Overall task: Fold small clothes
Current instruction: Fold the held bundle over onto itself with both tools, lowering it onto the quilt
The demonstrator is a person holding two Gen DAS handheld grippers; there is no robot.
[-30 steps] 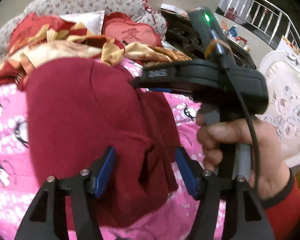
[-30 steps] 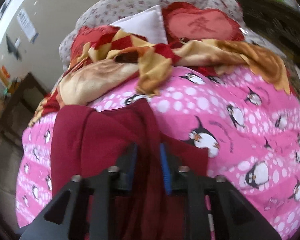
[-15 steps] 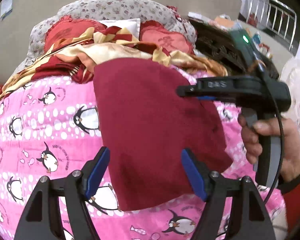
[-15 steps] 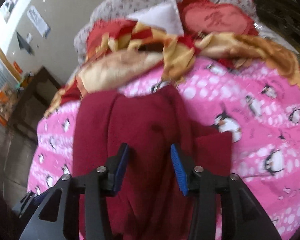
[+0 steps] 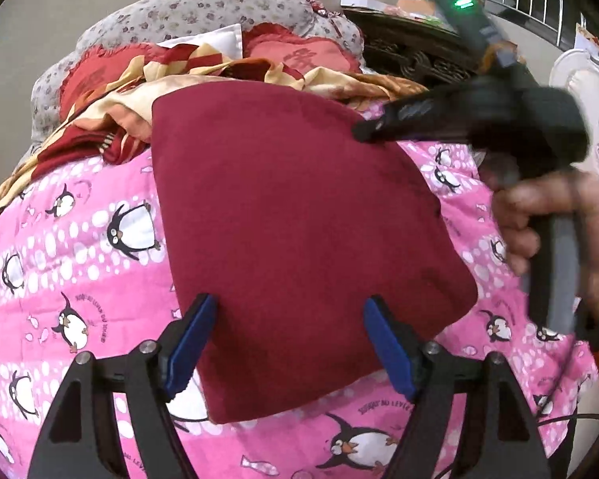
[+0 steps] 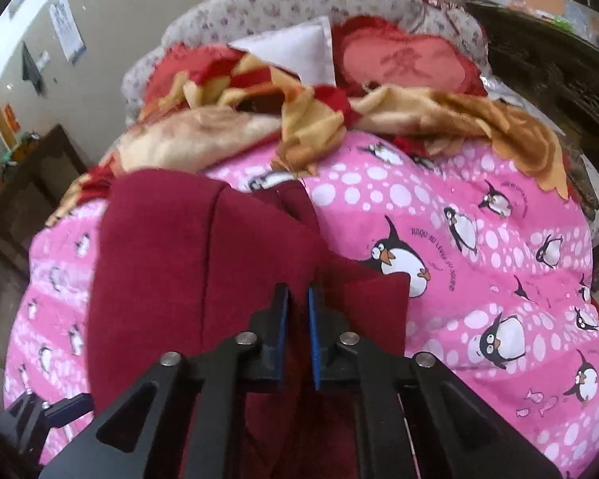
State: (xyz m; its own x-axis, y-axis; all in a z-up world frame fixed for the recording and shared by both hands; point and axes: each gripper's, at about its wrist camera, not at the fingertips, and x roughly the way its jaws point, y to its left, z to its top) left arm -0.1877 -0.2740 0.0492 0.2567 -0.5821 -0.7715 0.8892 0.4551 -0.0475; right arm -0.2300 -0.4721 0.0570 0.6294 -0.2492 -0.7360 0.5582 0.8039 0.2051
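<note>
A dark red garment (image 5: 295,219) lies folded flat on the pink penguin quilt (image 5: 72,247). My left gripper (image 5: 289,343) is open and hovers over the garment's near edge, touching nothing. My right gripper (image 6: 298,331) has its blue pads nearly together over the red cloth (image 6: 203,263); whether cloth is pinched between them I cannot tell. In the left wrist view the right gripper's body (image 5: 495,119) sits over the garment's far right corner, held by a hand (image 5: 559,231).
A crumpled red and yellow blanket (image 6: 299,119) and red pillows (image 6: 407,60) lie at the head of the bed. Dark carved furniture (image 5: 415,56) stands at the right. A dark cabinet (image 6: 32,183) stands at the left.
The garment went from bunched and lifted to lying flat and folded. My left gripper stayed open and drew back. My right gripper opened half a second ago and has closed again.
</note>
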